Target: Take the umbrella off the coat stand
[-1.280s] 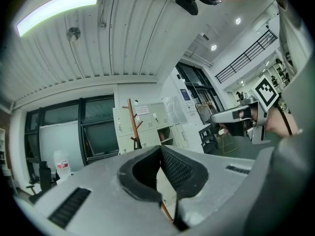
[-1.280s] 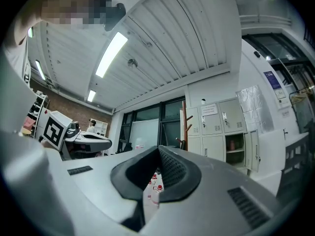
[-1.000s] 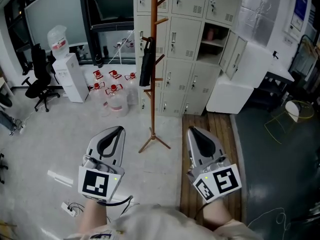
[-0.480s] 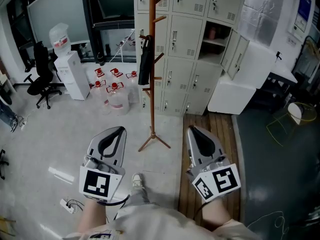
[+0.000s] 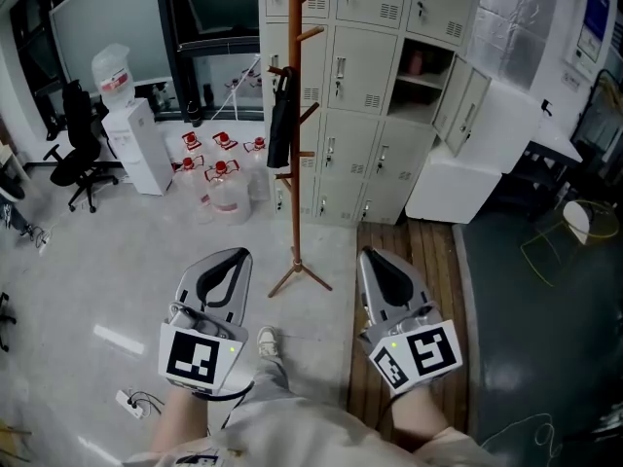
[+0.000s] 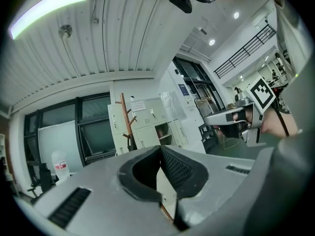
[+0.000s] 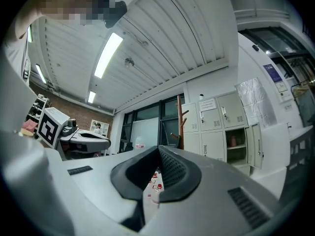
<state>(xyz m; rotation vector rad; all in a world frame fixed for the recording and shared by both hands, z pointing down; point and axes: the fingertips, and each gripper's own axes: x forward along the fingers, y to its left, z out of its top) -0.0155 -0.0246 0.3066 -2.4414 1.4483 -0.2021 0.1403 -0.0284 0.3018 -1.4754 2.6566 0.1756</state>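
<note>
Your shoe (image 5: 265,342) now shows on the floor (image 5: 117,261) between the two grippers where a second ago there was none. You have taken a step toward the coat stand (image 5: 296,193), and both grippers have sunk a little with it. Nothing else has changed. The stand is upright on the floor in front of the lockers (image 5: 360,76), its feet beside the left edge of the wooden strip (image 5: 414,251).

The umbrella (image 5: 280,125), black and folded, hangs from a peg on the left side of the pole, in its upper half, touching the pole or just beside it. It is well apart from both grippers.

The left gripper (image 5: 237,254) is clenched with its jaw tips together and nothing between them. The right gripper (image 5: 370,256) looks the same, closed and empty. Both point roughly level toward the stand.

So the task is at the approach and the umbrella is untouched. You likely need to close in further, then let one gripper's jaws part before reaching for the hanging umbrella.
</note>
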